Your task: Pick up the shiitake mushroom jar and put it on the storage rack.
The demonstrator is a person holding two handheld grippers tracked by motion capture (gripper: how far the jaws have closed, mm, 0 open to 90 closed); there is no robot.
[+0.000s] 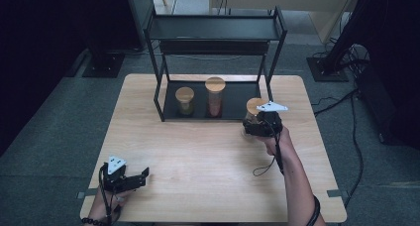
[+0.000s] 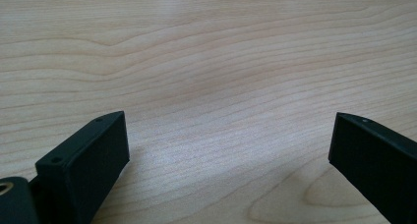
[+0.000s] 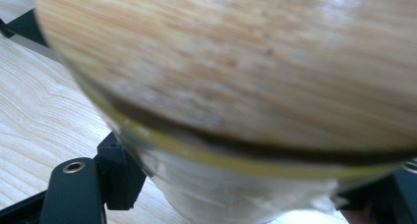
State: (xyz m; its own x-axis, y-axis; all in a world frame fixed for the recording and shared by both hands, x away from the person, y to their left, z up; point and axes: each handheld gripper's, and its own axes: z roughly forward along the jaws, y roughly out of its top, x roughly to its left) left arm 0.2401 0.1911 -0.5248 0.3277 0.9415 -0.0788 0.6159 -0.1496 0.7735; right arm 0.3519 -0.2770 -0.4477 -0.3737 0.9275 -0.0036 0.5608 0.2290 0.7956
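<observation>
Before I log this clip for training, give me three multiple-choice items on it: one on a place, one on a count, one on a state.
1. Where is the jar in the right gripper?
A. On the rack's top shelf
B. Beside the rack's right leg
C. At the table's near left corner

2. How many jars stand under the rack?
A. One
B. Two
C. Four

3. How is the left gripper?
A. Open, with nothing between its jaws
B. Shut on a jar
C. Shut on a lid

Answers: 1 B, the high view places it there; 2 B, a short one and a tall one; 3 A, bare wood shows between its jaws.

A clear glass jar with a round wooden lid stands upright beside the rack's right leg.
</observation>
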